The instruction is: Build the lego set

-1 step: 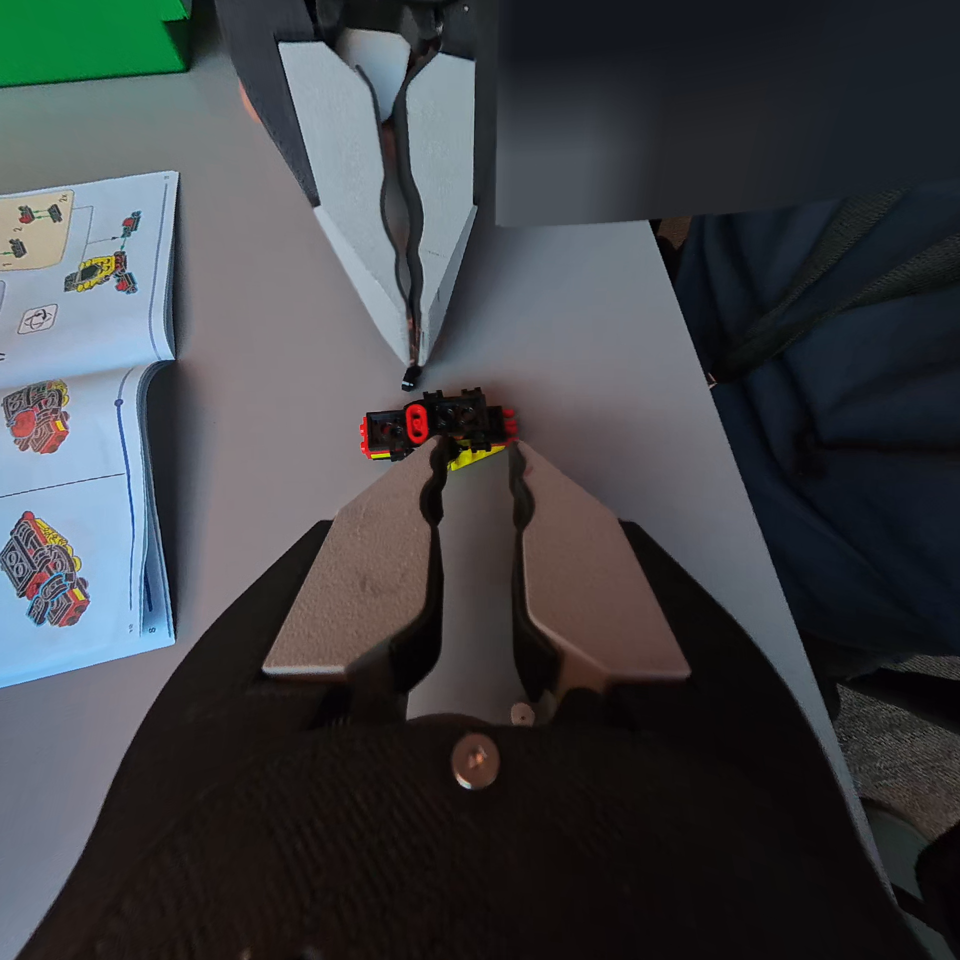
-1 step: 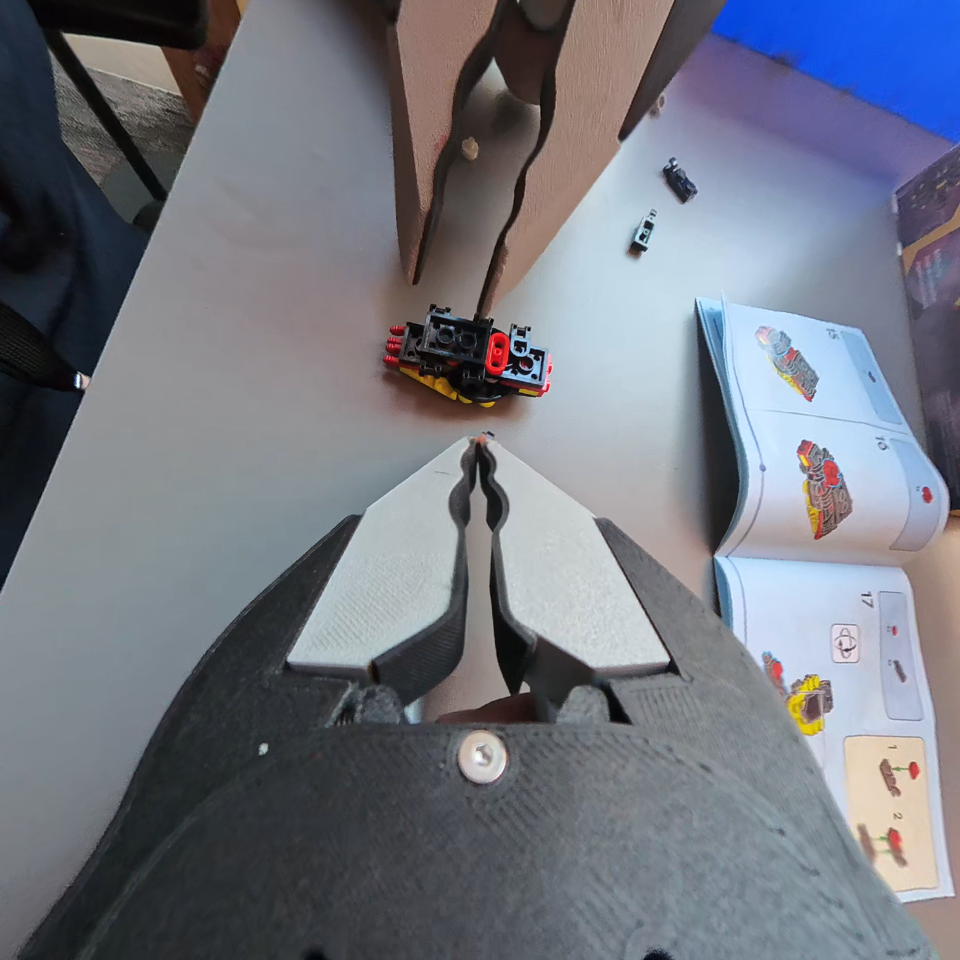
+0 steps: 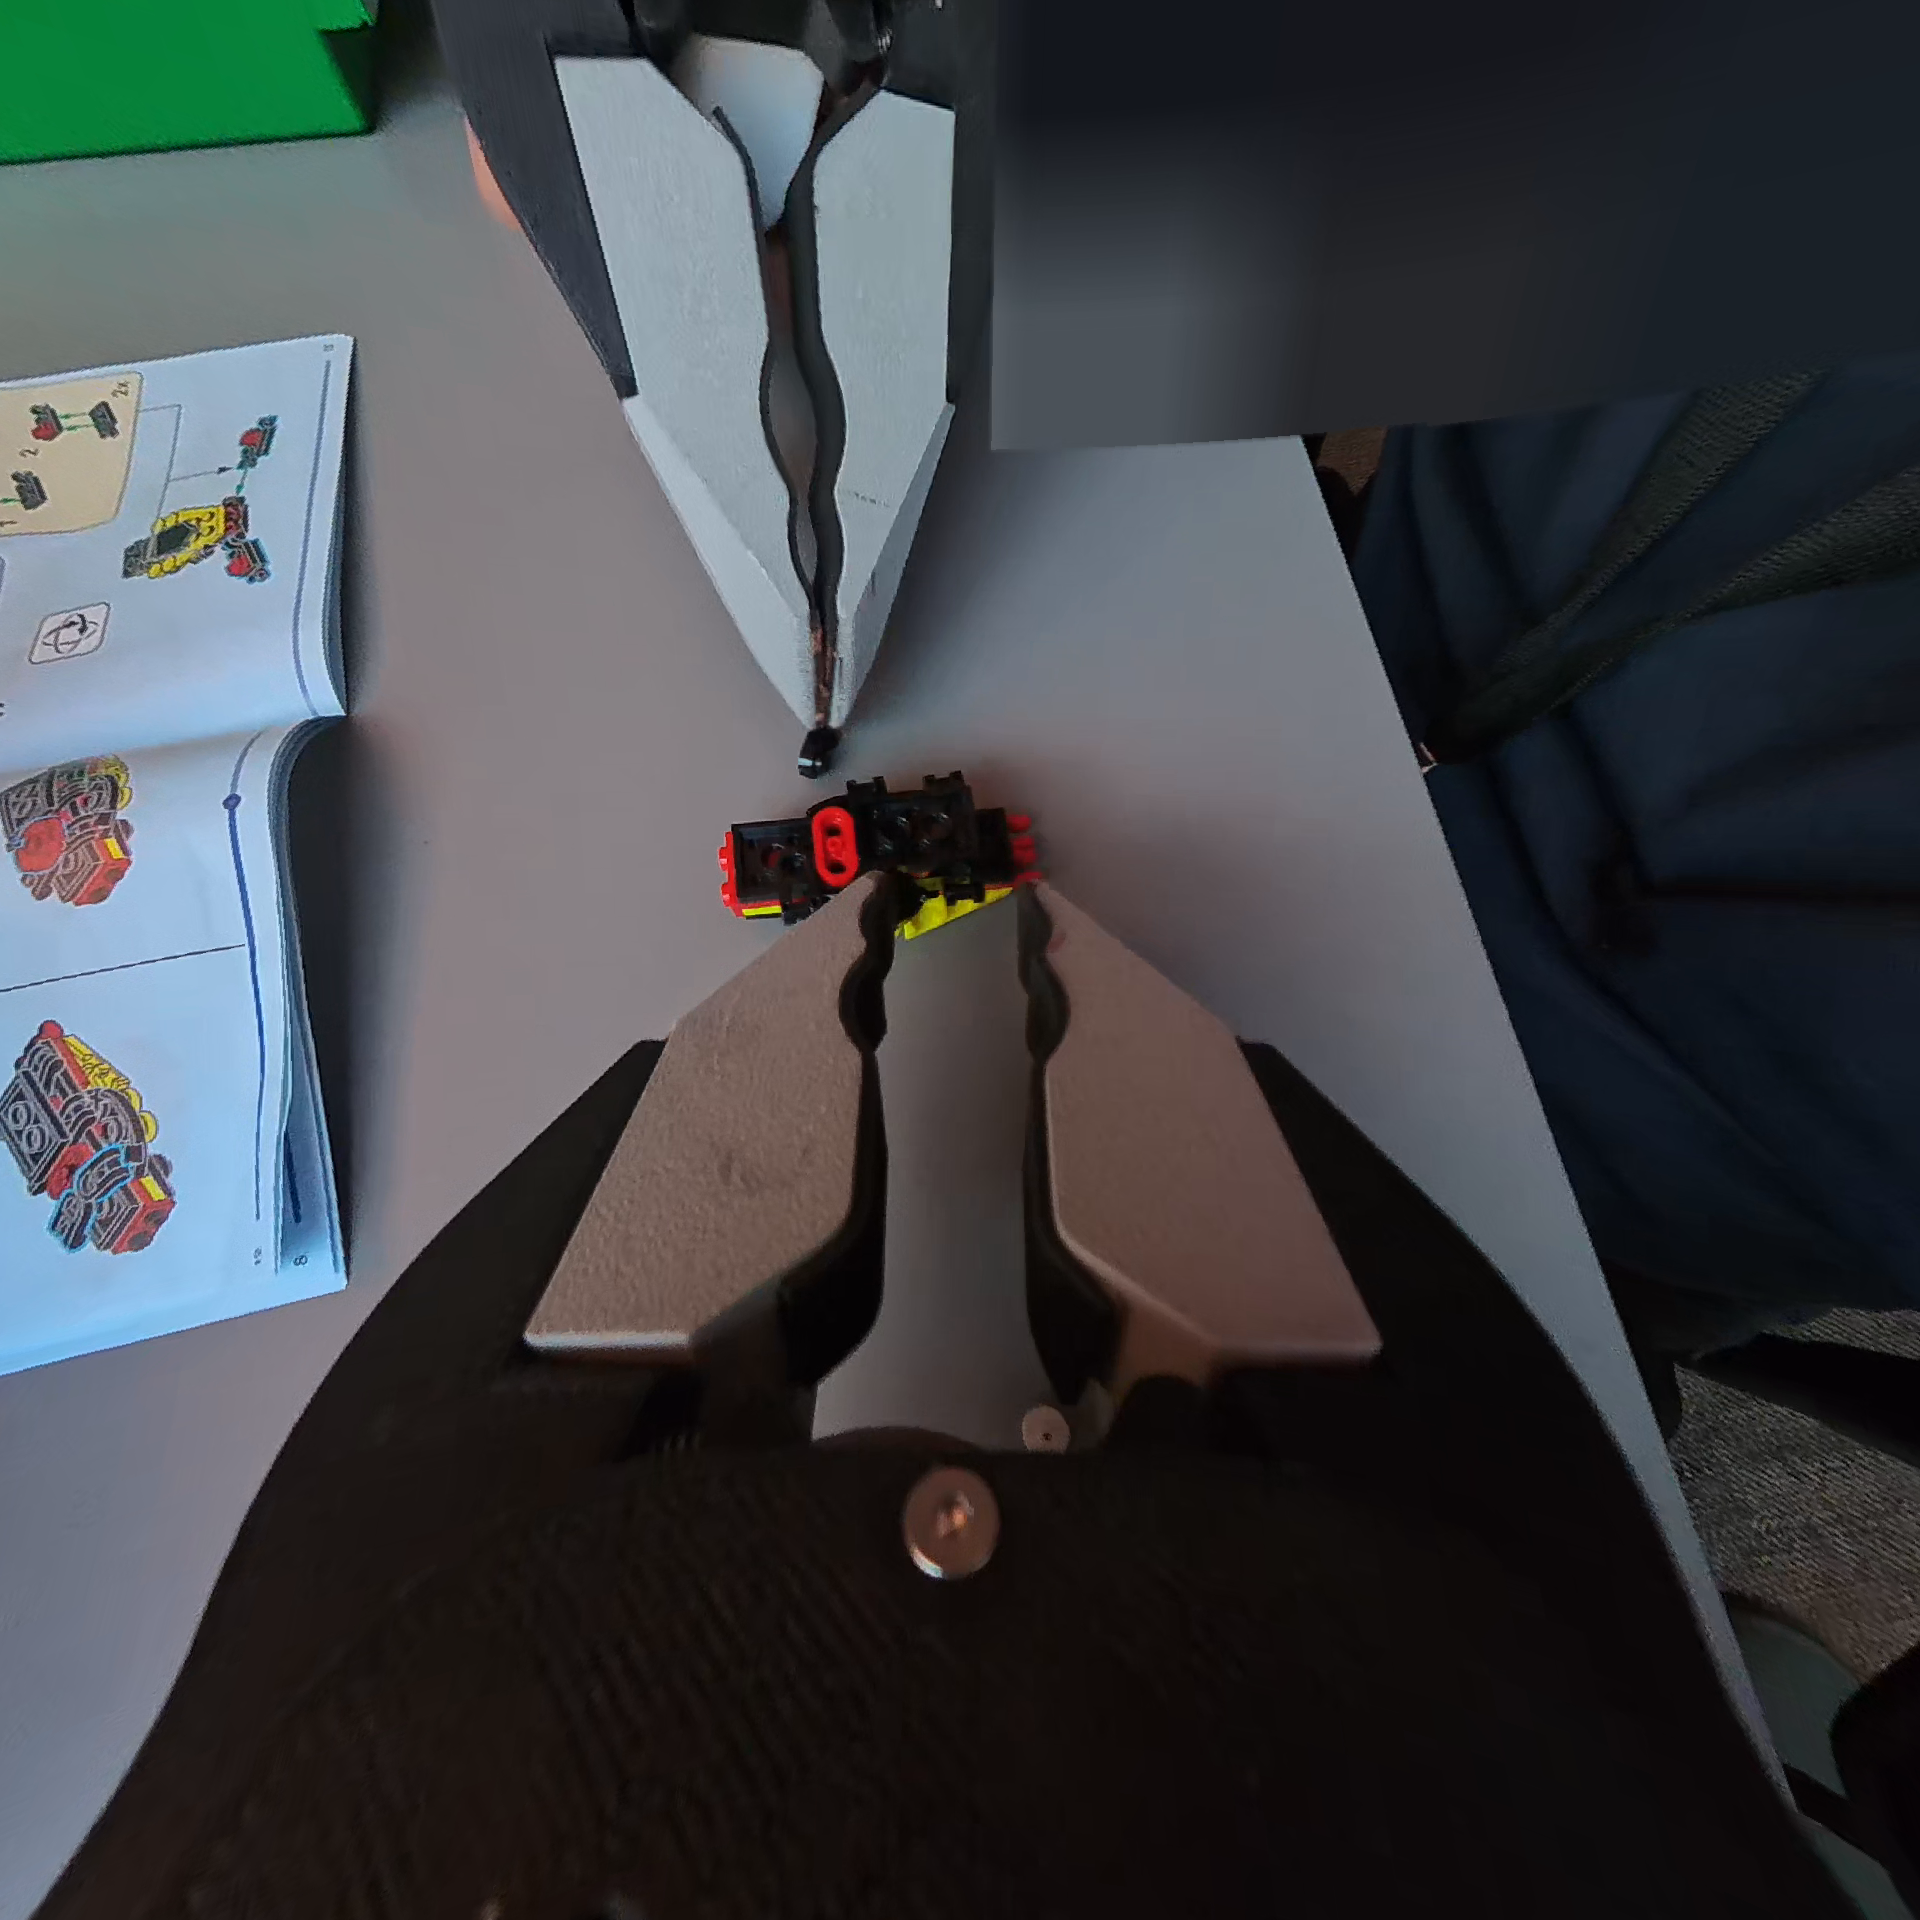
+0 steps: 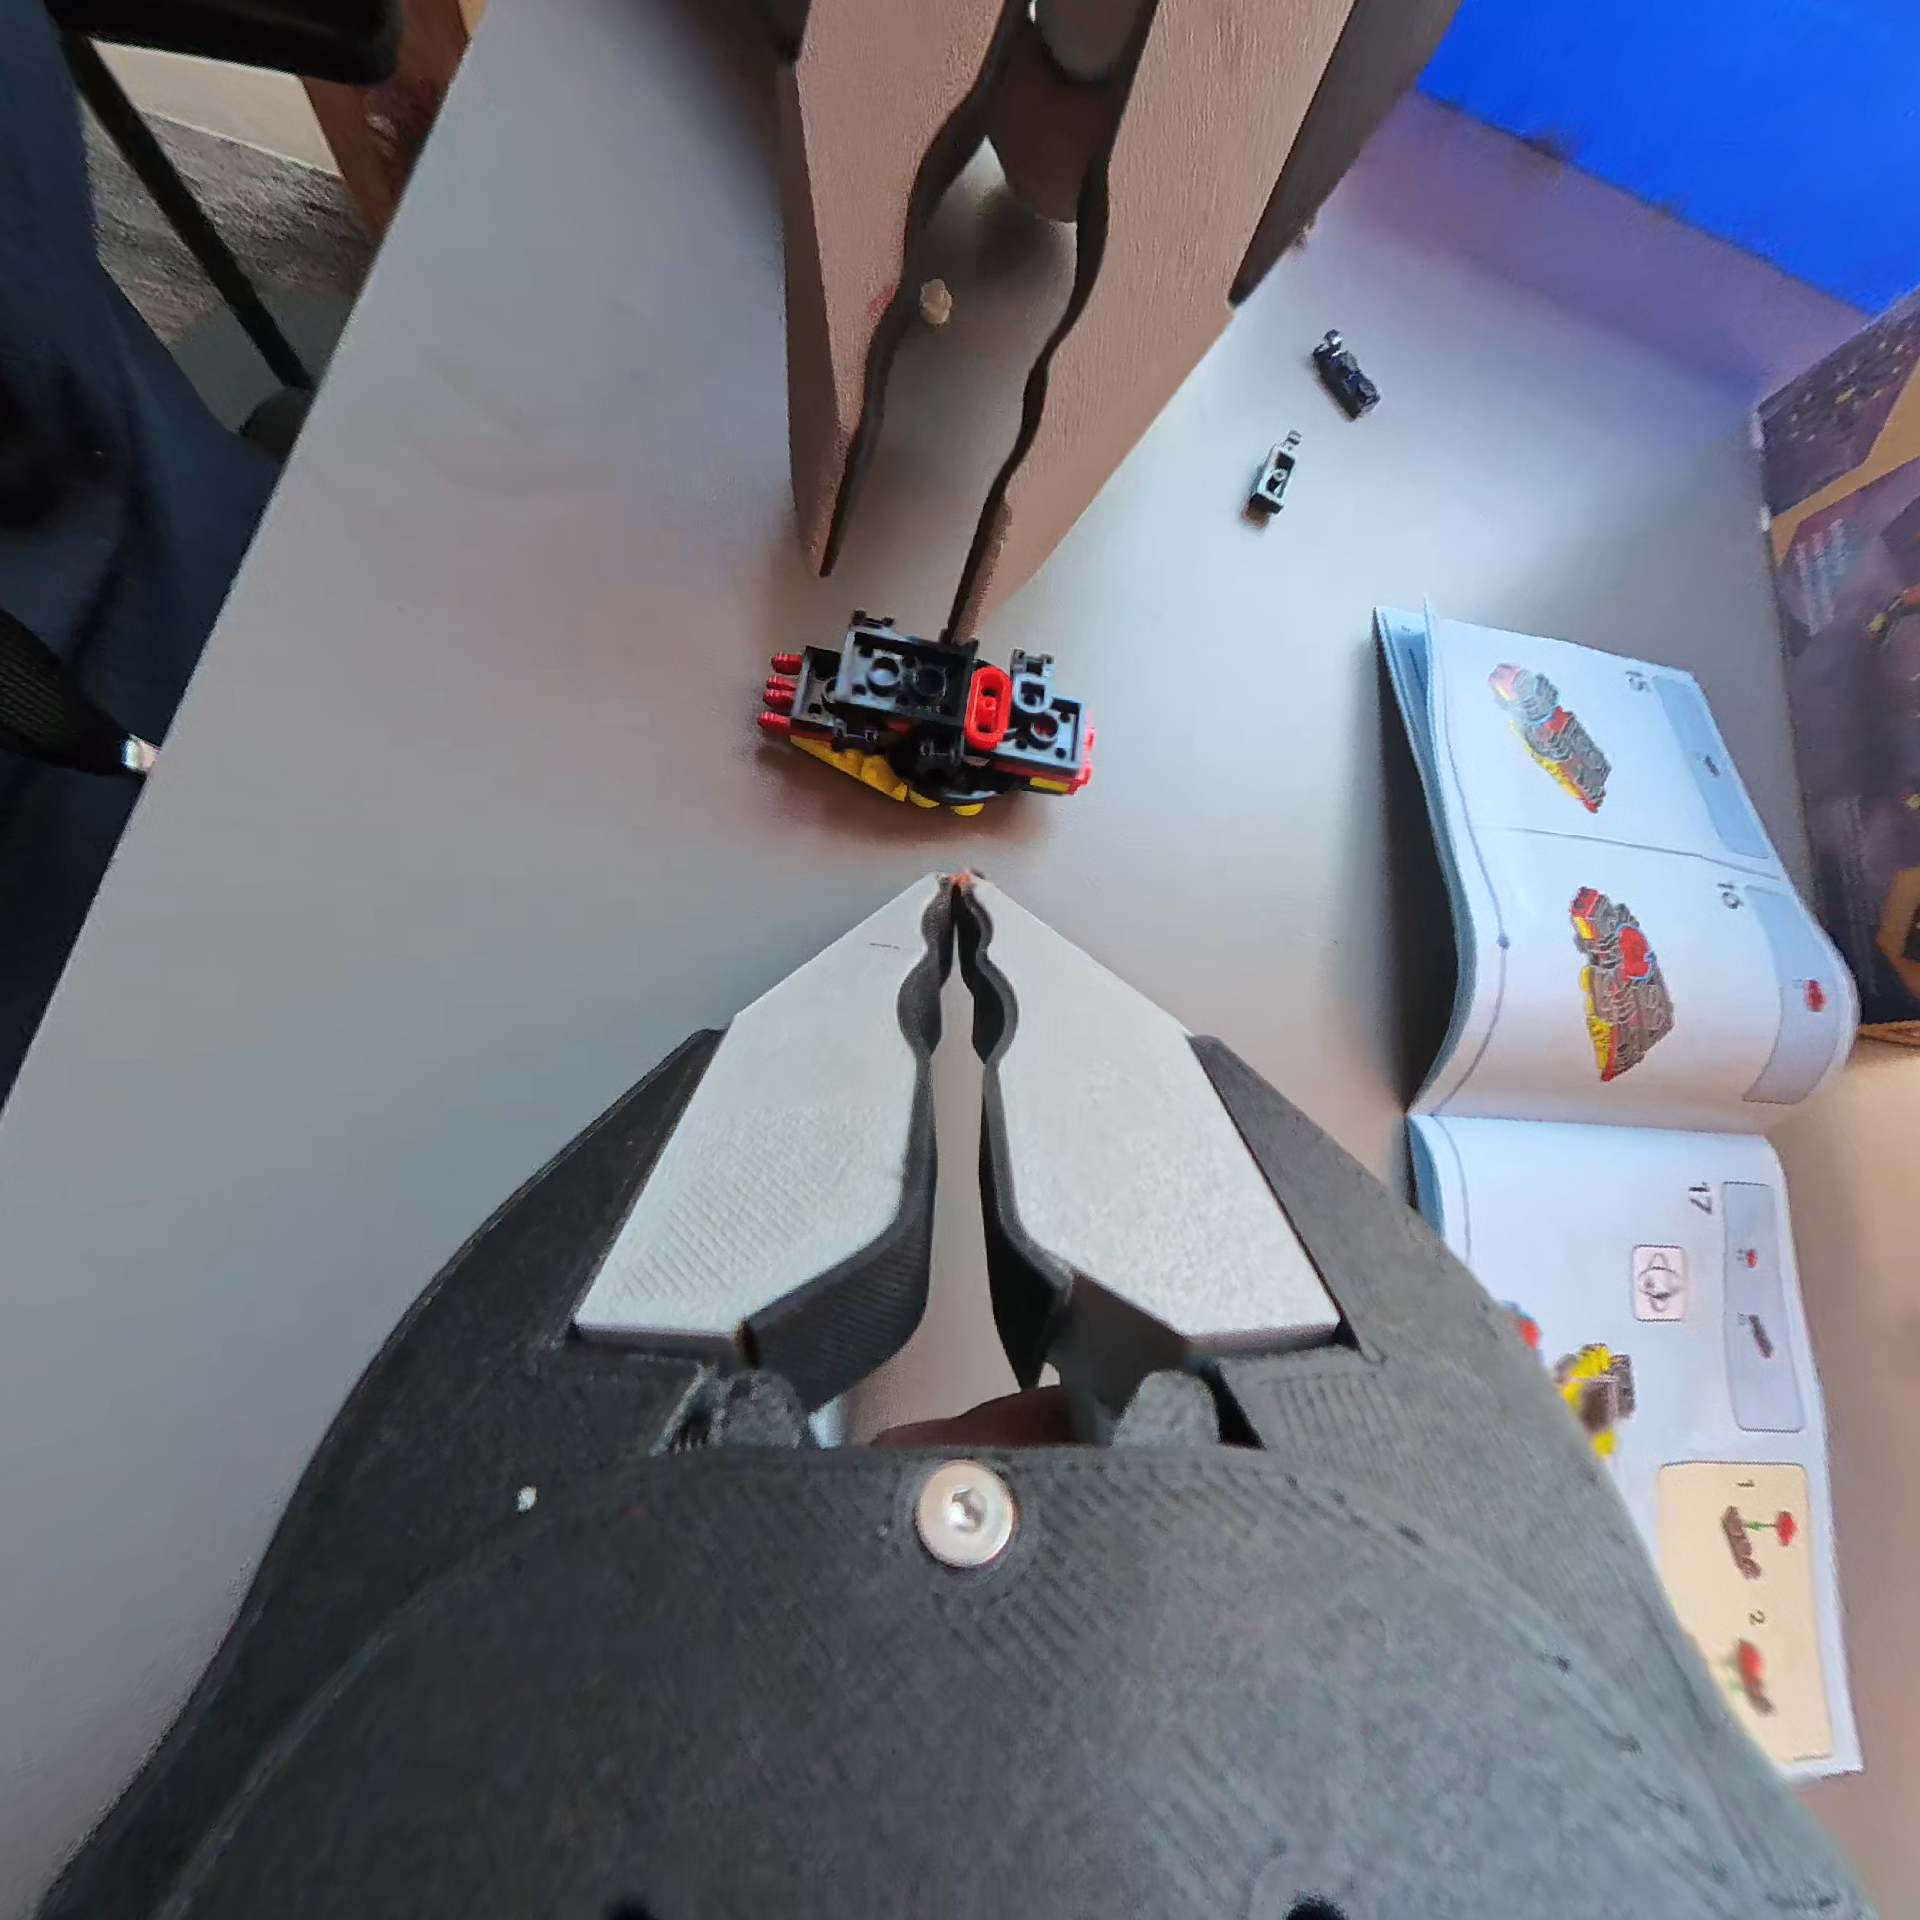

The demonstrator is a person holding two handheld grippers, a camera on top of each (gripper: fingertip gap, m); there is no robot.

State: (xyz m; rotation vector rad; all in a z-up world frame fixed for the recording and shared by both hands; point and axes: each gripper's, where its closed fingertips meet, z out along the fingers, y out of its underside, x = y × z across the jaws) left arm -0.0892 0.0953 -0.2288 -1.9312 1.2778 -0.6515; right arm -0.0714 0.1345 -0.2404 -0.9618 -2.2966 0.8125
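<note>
A small black, red and yellow lego model (image 3: 883, 842) lies on the grey table (image 3: 499, 540); it also shows in the right wrist view (image 4: 925, 717). My left gripper (image 3: 945, 888) is open, its fingertips at the model's near side with the yellow part between them. Seen from across (image 4: 894, 597), one fingertip touches the model's black top block and the other is beside it. My right gripper (image 4: 956, 883) is shut, just short of the model. In the left wrist view (image 3: 826, 717) a small black piece (image 3: 818, 750) sticks out of its tip.
An open instruction booklet (image 3: 156, 831) lies to the left, also in the right wrist view (image 4: 1621, 935). Two small dark loose pieces (image 4: 1345, 374) (image 4: 1273, 483) lie beyond it. A green box (image 3: 177, 73) stands at the far left. A person's dark clothing (image 3: 1662, 831) is past the table edge. About 5 cm separates my left fingertips from my right.
</note>
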